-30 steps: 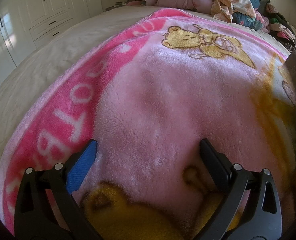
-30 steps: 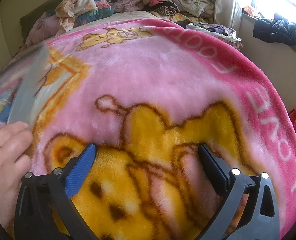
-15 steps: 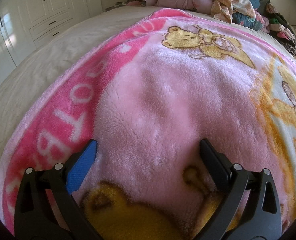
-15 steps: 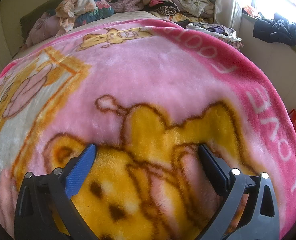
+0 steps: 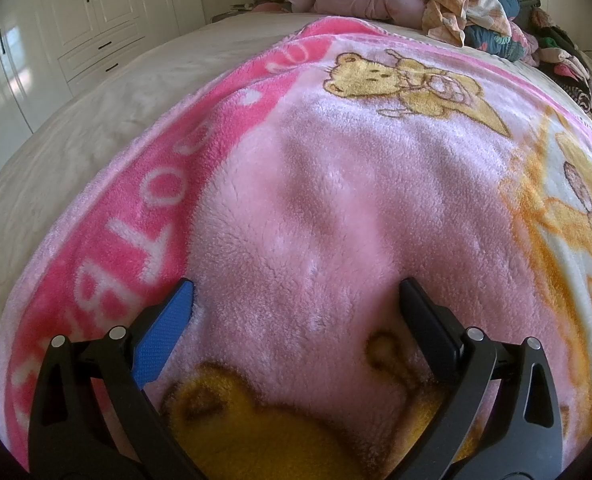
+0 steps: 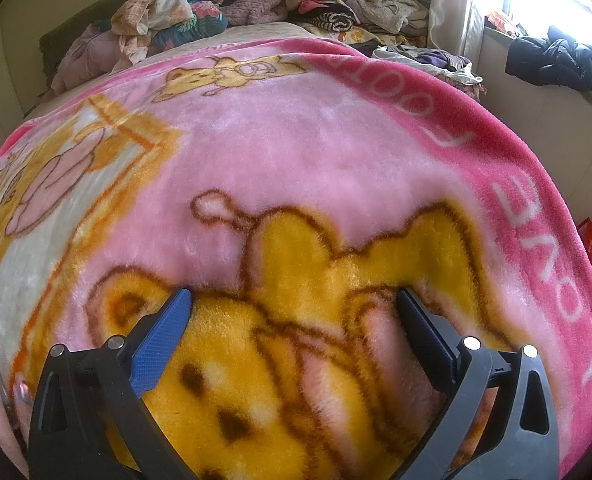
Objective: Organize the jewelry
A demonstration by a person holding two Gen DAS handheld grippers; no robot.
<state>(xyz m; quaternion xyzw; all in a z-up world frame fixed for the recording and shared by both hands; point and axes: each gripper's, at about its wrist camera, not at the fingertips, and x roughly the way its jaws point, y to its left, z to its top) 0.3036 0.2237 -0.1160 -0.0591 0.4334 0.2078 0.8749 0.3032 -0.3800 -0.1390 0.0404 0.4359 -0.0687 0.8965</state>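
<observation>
our left tool [image 5: 296, 296] and right tool [image 6: 294, 300] both sit released, fingers spread wide with nothing between them, low over the pink fleece blanket [image 5: 335, 200] spread on the bed [image 5: 96, 120]. no jewelry shows in either view, so we cannot tell where it is. in the right wrist view, at 8 o'clock by the rim, fingertips of a bare hand [image 6: 0, 392] show, with something pale and thin across them, too blurred to name. clothes [image 6: 156, 12] lie heaped at 11 o'clock at the head of the bed, and white wardrobes [image 5: 96, 12] stand at 10 o'clock in the left wrist view.

we judge the task barely started. jewelry will likely be light, small and slippery; chains go limp and snag in deep pile, and clasps or stones are fragile. we would pinch a chain near its clasp, or a ring across its band, closing gently so the fleece is not caught.
</observation>
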